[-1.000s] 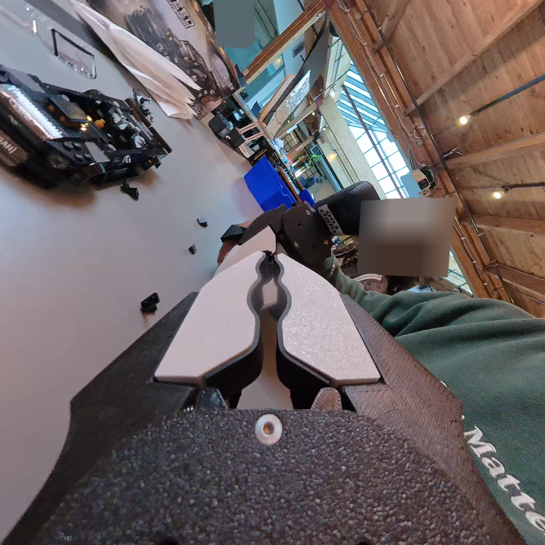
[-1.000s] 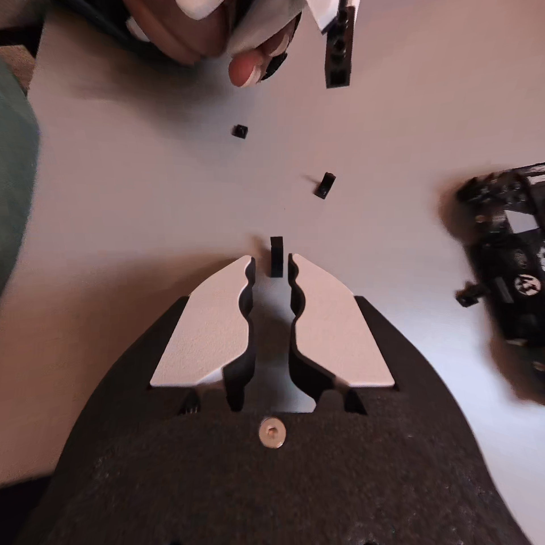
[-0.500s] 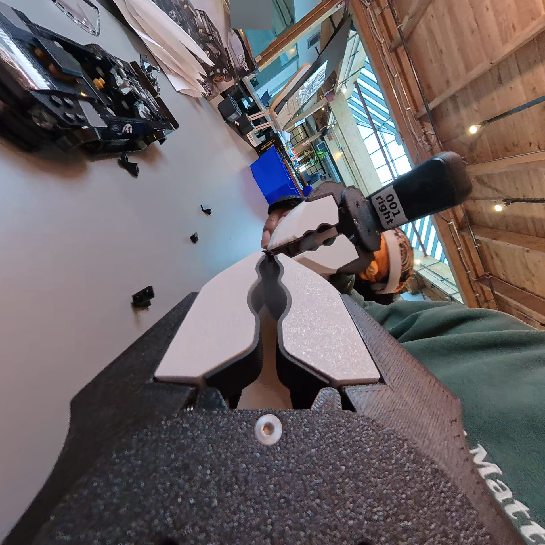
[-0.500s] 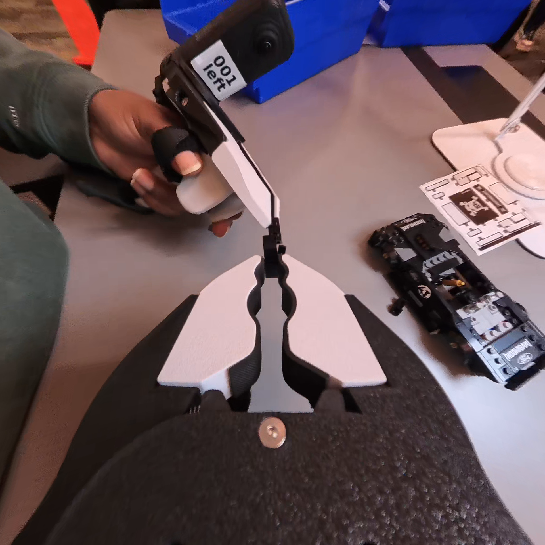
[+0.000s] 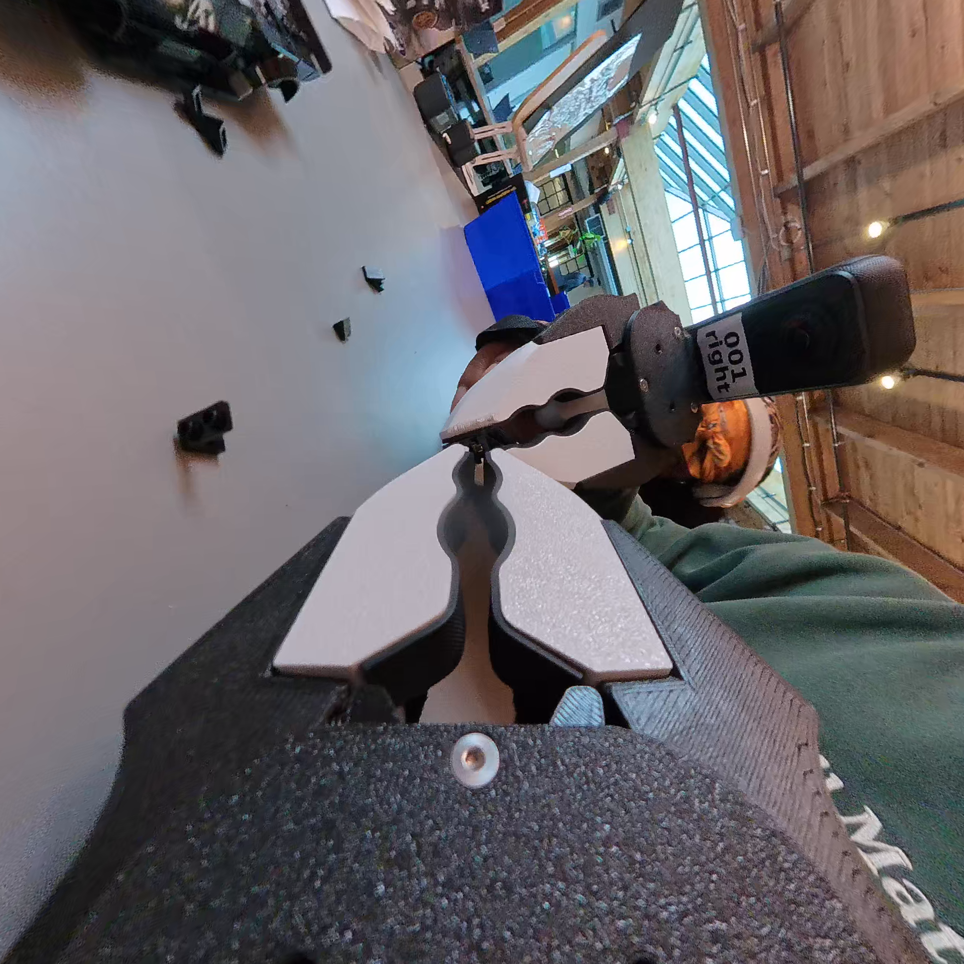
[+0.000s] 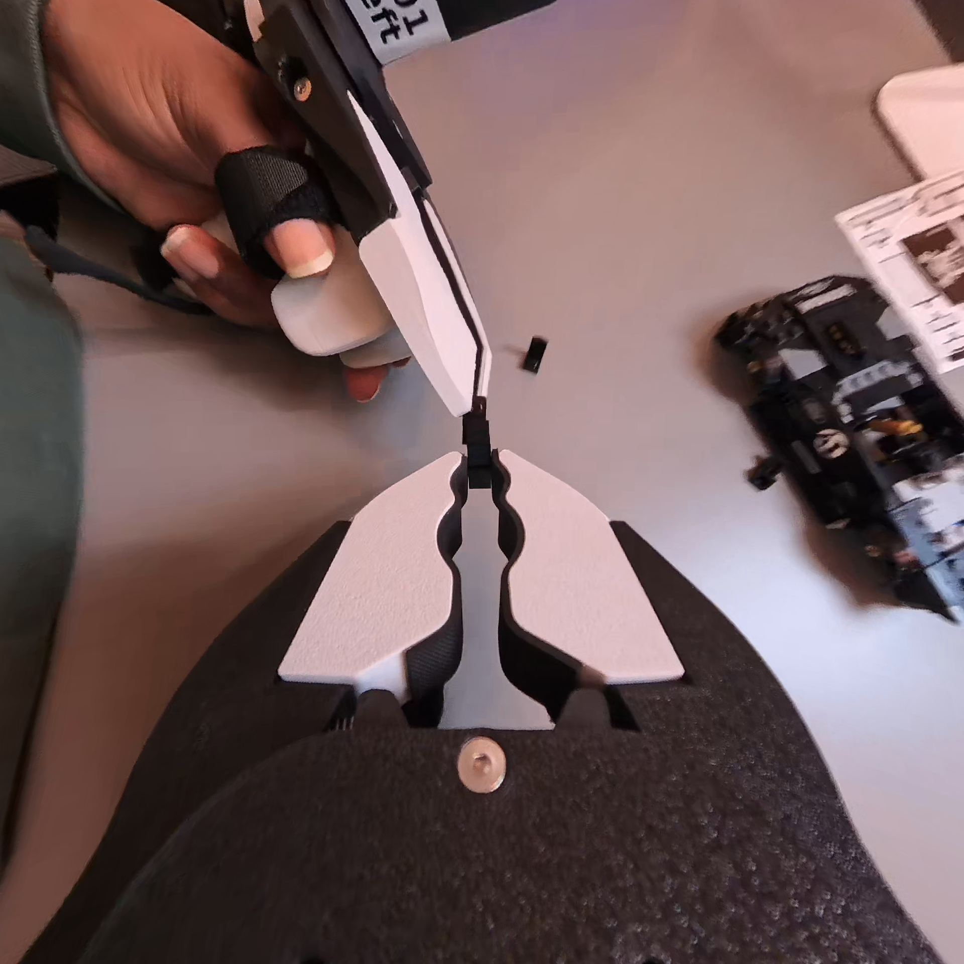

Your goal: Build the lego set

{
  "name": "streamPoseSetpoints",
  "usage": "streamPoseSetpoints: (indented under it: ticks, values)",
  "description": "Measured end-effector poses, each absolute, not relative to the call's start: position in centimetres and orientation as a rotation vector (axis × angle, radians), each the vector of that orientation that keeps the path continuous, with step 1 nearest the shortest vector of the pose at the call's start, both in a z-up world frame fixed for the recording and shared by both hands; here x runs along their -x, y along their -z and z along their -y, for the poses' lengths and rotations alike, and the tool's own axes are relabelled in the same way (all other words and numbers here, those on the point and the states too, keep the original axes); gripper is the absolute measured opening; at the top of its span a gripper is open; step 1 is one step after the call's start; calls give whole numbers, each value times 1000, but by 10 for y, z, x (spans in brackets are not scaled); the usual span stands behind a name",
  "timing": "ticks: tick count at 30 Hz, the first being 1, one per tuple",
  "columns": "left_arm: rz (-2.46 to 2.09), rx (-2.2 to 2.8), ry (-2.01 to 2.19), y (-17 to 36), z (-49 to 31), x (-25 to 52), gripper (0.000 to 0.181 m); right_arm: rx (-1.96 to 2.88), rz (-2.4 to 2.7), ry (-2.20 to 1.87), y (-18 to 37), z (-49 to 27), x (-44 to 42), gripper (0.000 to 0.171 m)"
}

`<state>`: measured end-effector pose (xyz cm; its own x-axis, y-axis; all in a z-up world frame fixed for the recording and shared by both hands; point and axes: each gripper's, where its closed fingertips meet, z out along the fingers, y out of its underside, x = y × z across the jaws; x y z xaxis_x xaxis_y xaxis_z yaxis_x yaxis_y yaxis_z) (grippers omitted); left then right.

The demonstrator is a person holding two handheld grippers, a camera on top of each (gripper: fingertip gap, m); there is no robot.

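My right gripper (image 6: pixel 479 459) is shut on a small black lego piece (image 6: pixel 479 472), held above the grey table. My left gripper (image 6: pixel 472 404) comes in from the upper left, shut on another small black piece (image 6: pixel 477 425). The two pieces meet tip to tip. In the left wrist view my left gripper (image 5: pixel 476 458) is shut, with only a sliver of its piece (image 5: pixel 478 469) showing, and the right gripper (image 5: pixel 467 438) touches its tips from the right. The partly built black lego car (image 6: pixel 860 443) lies on the table to the right; it also shows blurred in the left wrist view (image 5: pixel 208 41).
Loose black pieces lie on the table (image 5: pixel 203 425) (image 5: pixel 341 328) (image 5: pixel 373 276) (image 6: pixel 534 354). One small piece (image 6: pixel 762 472) sits beside the car. A printed sheet (image 6: pixel 913 276) and a white base (image 6: pixel 928 120) are at the far right. A blue bin (image 5: pixel 503 261) stands at the table's far end. The tips of both grippers are at nearly the same place.
My right gripper shut on a black piece from the table, lifted it and brought it to the left gripper's piece. The two grippers are now pressed closer together.
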<state>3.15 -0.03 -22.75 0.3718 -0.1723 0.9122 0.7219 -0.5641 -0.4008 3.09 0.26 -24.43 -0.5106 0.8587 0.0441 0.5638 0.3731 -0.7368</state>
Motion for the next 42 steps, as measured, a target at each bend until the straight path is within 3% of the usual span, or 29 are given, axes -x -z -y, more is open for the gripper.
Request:
streamPoseSetpoints:
  ticks: [42]
  values:
    - [262, 1960, 1049, 242, 12, -50, 4, 1289, 2394, -837, 265, 10, -46, 8]
